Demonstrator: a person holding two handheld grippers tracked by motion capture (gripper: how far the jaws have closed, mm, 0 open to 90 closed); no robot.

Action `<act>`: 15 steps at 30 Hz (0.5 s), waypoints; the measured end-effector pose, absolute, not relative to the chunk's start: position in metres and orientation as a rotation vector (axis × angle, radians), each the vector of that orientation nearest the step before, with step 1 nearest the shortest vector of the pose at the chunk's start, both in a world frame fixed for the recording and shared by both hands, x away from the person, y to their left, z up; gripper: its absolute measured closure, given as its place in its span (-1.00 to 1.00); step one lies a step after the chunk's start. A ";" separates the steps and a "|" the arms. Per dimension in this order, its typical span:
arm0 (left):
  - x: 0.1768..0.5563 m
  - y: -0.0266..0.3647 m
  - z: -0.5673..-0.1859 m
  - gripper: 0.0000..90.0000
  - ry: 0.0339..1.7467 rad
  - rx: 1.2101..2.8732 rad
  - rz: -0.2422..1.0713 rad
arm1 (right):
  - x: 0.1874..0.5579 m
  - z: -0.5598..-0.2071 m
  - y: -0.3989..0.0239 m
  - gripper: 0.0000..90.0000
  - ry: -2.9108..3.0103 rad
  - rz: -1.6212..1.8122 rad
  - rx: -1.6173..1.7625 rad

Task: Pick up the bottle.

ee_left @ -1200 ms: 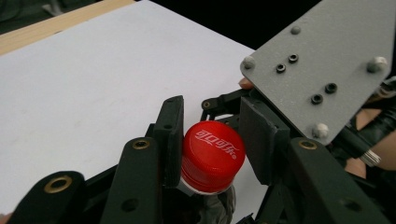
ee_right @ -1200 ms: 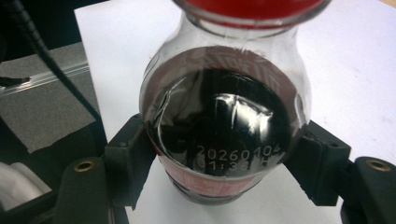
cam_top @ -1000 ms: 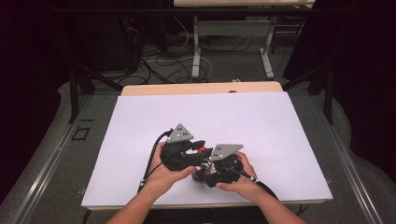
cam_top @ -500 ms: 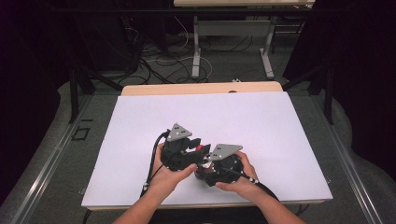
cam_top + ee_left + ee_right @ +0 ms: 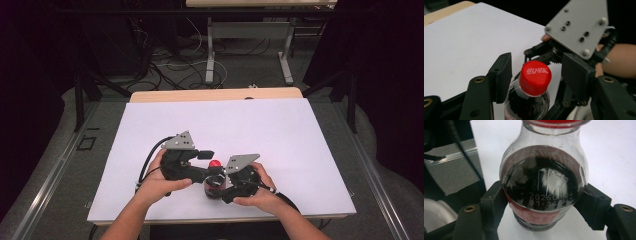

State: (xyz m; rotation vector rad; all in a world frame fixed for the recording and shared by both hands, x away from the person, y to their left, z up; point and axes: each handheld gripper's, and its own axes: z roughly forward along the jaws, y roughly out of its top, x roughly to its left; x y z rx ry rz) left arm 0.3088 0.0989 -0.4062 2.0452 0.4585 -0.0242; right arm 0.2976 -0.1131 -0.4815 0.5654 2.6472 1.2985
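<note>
A small cola bottle (image 5: 544, 177) with a red cap (image 5: 535, 77) stands upright on the white tabletop (image 5: 250, 130) near its front edge. My right gripper (image 5: 542, 203) is shut on the bottle's body, one pad pressing on each side of the label. My left gripper (image 5: 537, 60) reaches in at cap height. Its jaws have just been opening and now stand on either side of the cap with a gap on each side. In the high view the cap (image 5: 215, 163) shows between the left gripper (image 5: 206, 165) and the right gripper (image 5: 215, 189).
The right gripper's grey plate (image 5: 576, 27) and the hand holding it sit just behind the bottle in the left gripper view. A wooden strip (image 5: 215, 95) borders the table's far edge. Cables and table legs (image 5: 210, 55) lie on the floor beyond.
The left gripper's jaws have parted from the red cap, and that hand has shifted slightly to the left. The right gripper and the bottle have stayed put.
</note>
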 end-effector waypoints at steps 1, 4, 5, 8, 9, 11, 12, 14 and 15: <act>0.309 0.099 -0.406 0.00 0.458 2.045 -0.024 | 0.297 -0.482 -0.112 -0.33 2.641 1.309 0.567; 0.313 0.098 -0.409 0.08 0.436 2.056 -0.058 | 0.296 -0.483 -0.111 -0.33 2.657 1.302 0.544; 0.314 0.098 -0.410 0.20 0.433 2.059 -0.060 | 0.295 -0.483 -0.110 -0.33 2.670 1.294 0.546; 0.315 0.097 -0.412 0.34 0.427 2.051 -0.068 | 0.296 -0.484 -0.109 -0.33 2.669 1.294 0.523; 0.315 0.097 -0.412 0.35 0.427 2.051 -0.068 | 0.296 -0.484 -0.109 -0.33 2.669 1.294 0.523; 0.314 0.098 -0.412 0.36 0.418 2.060 -0.063 | 0.296 -0.485 -0.109 -0.33 2.670 1.297 0.538; 0.314 0.098 -0.412 0.36 0.421 2.061 -0.060 | 0.296 -0.485 -0.109 -0.33 2.678 1.291 0.523; 0.312 0.098 -0.412 0.37 0.426 2.060 -0.039 | 0.296 -0.485 -0.109 -0.33 2.673 1.290 0.527; 0.311 0.097 -0.412 0.37 0.436 2.058 -0.027 | 0.296 -0.485 -0.109 -0.33 2.673 1.290 0.527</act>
